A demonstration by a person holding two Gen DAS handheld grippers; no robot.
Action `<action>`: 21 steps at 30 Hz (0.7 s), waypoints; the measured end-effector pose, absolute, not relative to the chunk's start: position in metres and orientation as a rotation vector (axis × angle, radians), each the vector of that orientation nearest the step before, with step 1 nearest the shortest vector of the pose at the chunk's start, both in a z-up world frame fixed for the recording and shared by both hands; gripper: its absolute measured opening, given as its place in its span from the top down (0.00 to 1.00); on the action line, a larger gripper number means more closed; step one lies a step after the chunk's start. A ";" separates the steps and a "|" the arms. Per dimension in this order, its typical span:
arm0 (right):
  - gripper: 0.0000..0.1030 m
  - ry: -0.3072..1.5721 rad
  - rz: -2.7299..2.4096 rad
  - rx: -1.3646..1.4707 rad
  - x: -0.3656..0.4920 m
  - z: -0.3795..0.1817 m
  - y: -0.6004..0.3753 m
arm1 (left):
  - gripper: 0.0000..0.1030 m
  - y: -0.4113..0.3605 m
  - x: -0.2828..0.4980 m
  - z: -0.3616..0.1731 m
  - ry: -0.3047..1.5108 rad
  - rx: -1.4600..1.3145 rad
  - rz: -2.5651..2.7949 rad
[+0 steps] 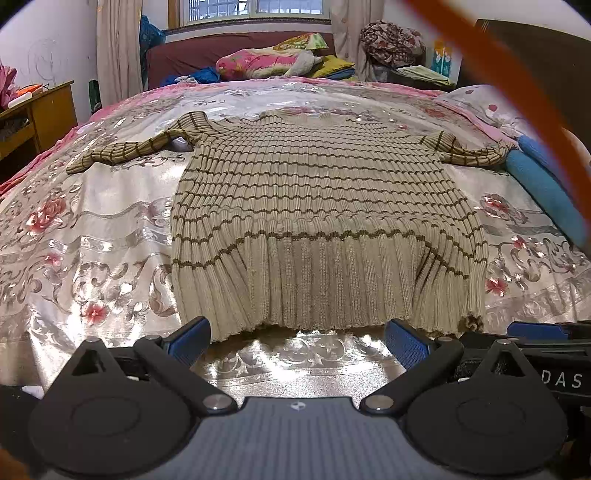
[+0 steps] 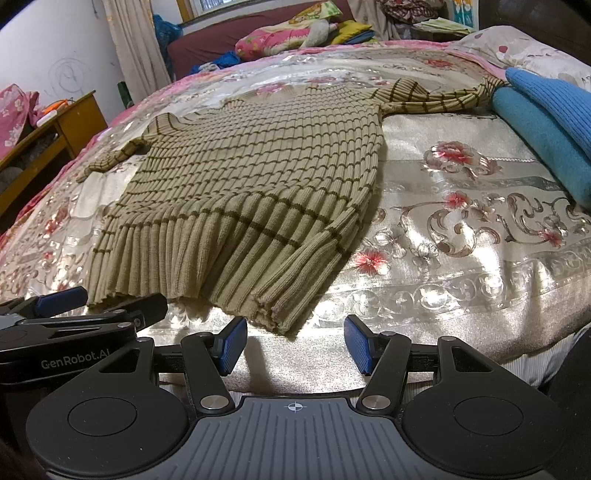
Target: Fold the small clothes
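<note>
We are holding our left gripper point(image 1: 297, 341) and right gripper point(image 2: 295, 345) with jaws spread wide and empty, the beige brown-striped ribbed sweater point(image 1: 321, 206) lying flat at twelve o'clock on the shiny floral bedspread point(image 1: 92, 236).

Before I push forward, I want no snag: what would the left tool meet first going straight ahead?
Probably the ribbed hem of the beige striped knit sweater, just beyond the open left tool; depth is uncertain.

floral bedspread point(image 1: 92, 229), curtained window point(image 1: 255, 9); wooden nightstand point(image 1: 40, 107)
</note>
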State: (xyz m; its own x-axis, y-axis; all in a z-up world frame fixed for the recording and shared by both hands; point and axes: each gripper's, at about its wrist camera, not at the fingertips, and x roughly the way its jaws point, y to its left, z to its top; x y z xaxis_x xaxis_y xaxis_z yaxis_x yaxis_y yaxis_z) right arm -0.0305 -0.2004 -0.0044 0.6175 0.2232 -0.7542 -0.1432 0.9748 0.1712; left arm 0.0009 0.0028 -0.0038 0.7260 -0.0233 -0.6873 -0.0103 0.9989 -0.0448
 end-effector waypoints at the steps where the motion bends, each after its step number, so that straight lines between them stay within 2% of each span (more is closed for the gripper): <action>1: 0.43 0.880 0.211 0.097 -0.031 -0.004 -0.201 | 0.00 0.003 0.001 -0.004 0.758 -0.046 -0.007; 21: 0.43 0.874 0.203 0.084 -0.032 -0.004 -0.201 | 0.00 0.003 -0.001 0.000 0.743 -0.063 0.002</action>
State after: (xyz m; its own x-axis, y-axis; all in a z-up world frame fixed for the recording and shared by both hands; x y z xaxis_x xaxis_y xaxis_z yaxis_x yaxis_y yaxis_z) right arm -0.0317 -0.2011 -0.0039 0.6237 0.2110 -0.7527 -0.1421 0.9774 0.1563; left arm -0.0009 0.0027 -0.0002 0.7368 -0.0211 -0.6758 -0.0238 0.9981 -0.0571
